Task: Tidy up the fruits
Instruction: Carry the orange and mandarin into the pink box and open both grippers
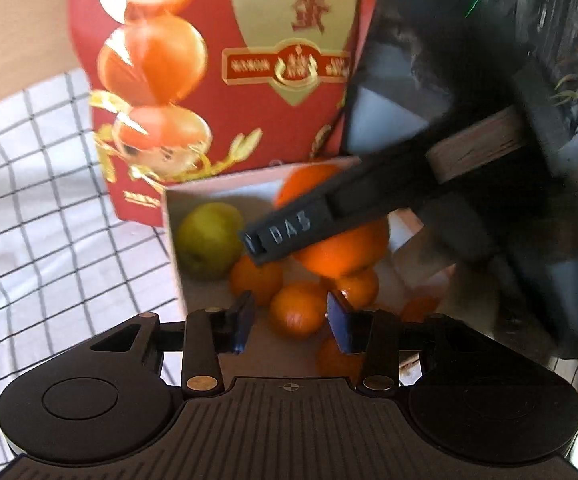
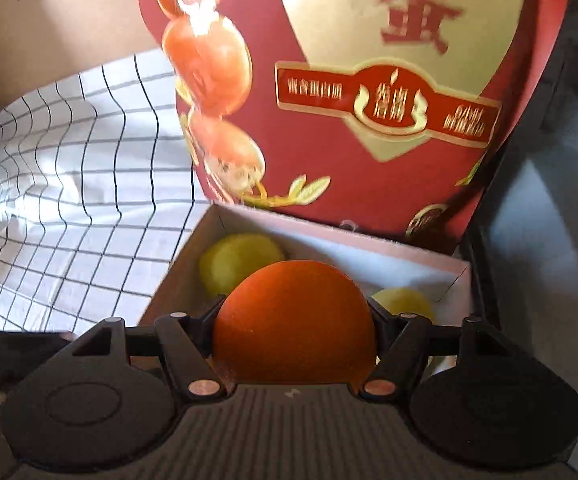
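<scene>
Right now, notes for your next move:

Right gripper (image 2: 295,320): your jaws stand about half open and clamp a large orange (image 2: 293,324) by its two sides; the fruit fills the gap between them.

Where that orange is: above the open box (image 2: 409,254), near its middle, with the inside of the box below and ahead of your jaws.

Left gripper (image 1: 289,320): jaws partly open and holding nothing that shows; a small orange (image 1: 297,310) lies just beyond and between the tips, and I cannot tell whether either pad touches it.

Box contents: a green-yellow fruit (image 1: 209,236) in the far left corner, several small oranges bunched in the middle, and a second yellow fruit (image 2: 403,304) towards the right wall.

Key relation: seen from the left wrist, the large orange (image 1: 345,248) hangs directly over the bunch of small oranges, beyond your left jaws. Both hands crowd the same patch.

Nearer hand: the left, for the small oranges; the right already carries its fruit.

Judgement: free floor looks scarce under the right jaws; clear the left hand first or you risk a knock.

Surroundings: red printed lid (image 2: 369,100) upright behind the box, on a checked cloth (image 2: 69,200).
</scene>
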Demonstrator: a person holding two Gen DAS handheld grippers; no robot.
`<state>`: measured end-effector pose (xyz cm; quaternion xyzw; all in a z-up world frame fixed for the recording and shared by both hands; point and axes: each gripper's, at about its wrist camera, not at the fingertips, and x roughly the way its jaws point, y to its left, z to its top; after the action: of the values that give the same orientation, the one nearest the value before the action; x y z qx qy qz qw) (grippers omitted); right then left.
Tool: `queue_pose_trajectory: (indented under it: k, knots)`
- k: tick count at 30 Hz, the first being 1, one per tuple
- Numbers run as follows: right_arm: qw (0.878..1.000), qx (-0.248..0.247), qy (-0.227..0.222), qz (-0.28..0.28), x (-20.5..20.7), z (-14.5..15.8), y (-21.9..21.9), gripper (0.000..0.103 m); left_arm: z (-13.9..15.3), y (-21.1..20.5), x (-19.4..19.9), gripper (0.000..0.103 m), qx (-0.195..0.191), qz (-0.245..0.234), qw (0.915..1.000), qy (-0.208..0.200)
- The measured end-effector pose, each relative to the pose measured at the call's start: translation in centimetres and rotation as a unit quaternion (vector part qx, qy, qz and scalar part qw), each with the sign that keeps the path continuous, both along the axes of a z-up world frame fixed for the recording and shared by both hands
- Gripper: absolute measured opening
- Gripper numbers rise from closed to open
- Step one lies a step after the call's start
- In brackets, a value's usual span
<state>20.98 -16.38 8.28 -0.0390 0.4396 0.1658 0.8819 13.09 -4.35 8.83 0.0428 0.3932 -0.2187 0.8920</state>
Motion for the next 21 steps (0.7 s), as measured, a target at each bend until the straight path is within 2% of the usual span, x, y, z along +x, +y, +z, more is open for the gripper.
queue_pose_trajectory:
  k: [3,6,13,17,21]
  knots:
    - [1.0,-0.005,0.023,-0.003,0.9,-1.3,0.2,0.071,1.0,1.7,-1.3,0.044,-0.034,0.017,0.9993,-0.006]
    - [0.999,-0.011,0.028,0.011,1.1,-1.8,1.4,0.071,1.5,3.3,-2.1,0.044,-0.04,0.042,0.9983,-0.011]
    - [1.0,-0.021,0.008,0.004,1.2,-2.3,3.4,0.072,2.0,8.0,-4.1,0.044,-0.065,0.125,0.9899,-0.012]
    - [1.0,0.002,0.002,-0.022,0.6,-1.5,2.2,0.072,2.2,8.9,-6.2,0.044,-0.061,0.145,0.9874,-0.021]
    - [0.998,0.026,-0.045,-0.041,-2.0,1.0,0.0,0.073,1.1,9.2,-8.2,0.044,-0.047,0.156,0.9864,-0.02]
